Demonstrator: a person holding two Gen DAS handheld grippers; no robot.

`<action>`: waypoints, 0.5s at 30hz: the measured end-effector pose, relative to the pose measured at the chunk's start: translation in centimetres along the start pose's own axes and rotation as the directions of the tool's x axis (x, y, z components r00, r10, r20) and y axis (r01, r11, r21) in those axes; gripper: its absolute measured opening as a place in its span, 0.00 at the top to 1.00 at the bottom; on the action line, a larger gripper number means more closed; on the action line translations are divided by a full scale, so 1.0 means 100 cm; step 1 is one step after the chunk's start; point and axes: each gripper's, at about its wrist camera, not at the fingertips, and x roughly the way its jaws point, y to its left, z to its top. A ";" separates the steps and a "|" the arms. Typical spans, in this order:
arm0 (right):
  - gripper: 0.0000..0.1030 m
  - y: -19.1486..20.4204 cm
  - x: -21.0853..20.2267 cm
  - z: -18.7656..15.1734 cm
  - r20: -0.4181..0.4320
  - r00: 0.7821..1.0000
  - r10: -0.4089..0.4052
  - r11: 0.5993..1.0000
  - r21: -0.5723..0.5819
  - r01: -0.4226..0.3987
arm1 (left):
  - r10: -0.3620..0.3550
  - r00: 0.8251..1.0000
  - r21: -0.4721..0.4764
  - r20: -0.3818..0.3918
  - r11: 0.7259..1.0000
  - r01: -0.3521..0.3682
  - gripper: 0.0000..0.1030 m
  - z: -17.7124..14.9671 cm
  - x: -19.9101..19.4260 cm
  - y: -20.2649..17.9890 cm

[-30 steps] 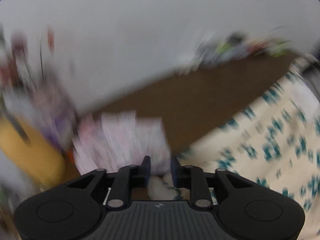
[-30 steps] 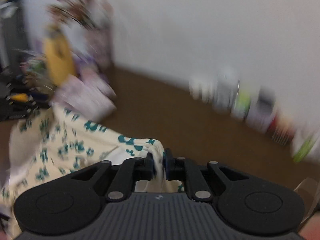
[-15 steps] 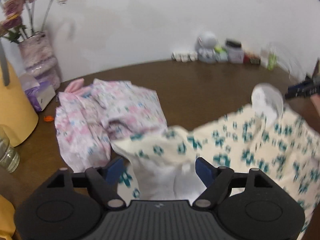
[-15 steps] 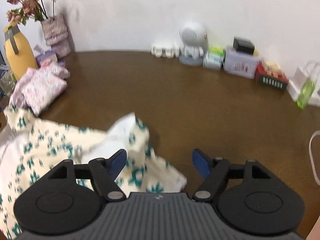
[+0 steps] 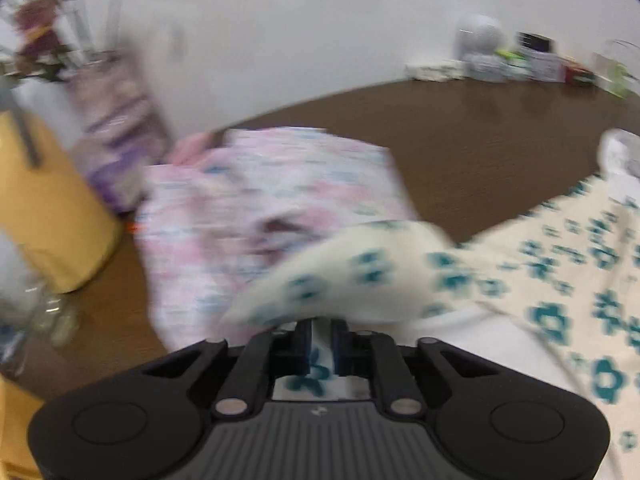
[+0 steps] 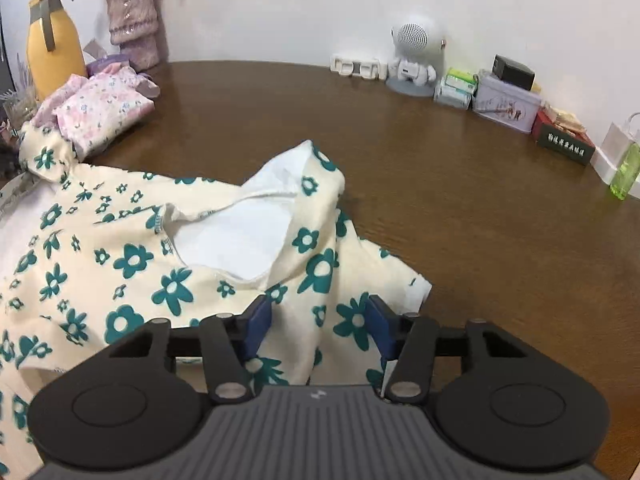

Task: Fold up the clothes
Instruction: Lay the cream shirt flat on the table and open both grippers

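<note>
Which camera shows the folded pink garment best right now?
The right wrist view: the pink garment is sharp and whole, lying folded beside the yellow jug. The left wrist view has it nearer but motion-blurred, partly behind the floral shirt.

Since half a second back the left gripper (image 5: 321, 344) has snapped closed on a fold of the cream floral shirt (image 5: 540, 280), while the right gripper (image 6: 318, 326), lower over the shirt now, has been closing with fabric between its jaws.

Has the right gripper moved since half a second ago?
Yes. The right gripper has come down toward the cream floral garment: against the white speaker, the cloth looms larger. Its jaws have been closing around a fold.
</note>
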 end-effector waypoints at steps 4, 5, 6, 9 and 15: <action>0.47 -0.002 -0.001 -0.002 0.006 1.000 -0.007 1.000 0.012 0.007 | 0.205 0.978 -0.063 -0.042 0.976 -0.207 0.83 -0.011 -0.004 0.044; 0.46 -0.003 -0.002 -0.002 0.006 1.000 -0.005 1.000 0.028 0.005 | 0.185 0.982 -0.101 -0.043 0.977 -0.189 0.82 -0.018 -0.012 0.053; 0.46 -0.006 -0.005 -0.003 0.010 1.000 0.010 0.998 0.057 -0.010 | 0.137 0.990 -0.135 -0.040 0.981 -0.141 0.73 -0.025 -0.021 0.058; 0.44 -0.007 -0.027 -0.008 0.058 0.994 0.089 0.985 0.141 -0.096 | -0.087 0.996 -0.156 -0.014 0.984 0.084 0.21 -0.047 -0.049 0.047; 0.31 0.046 -0.057 -0.029 0.073 0.984 0.163 0.986 0.017 -0.165 | -0.082 0.993 -0.083 -0.090 0.994 0.075 0.30 -0.073 -0.056 0.007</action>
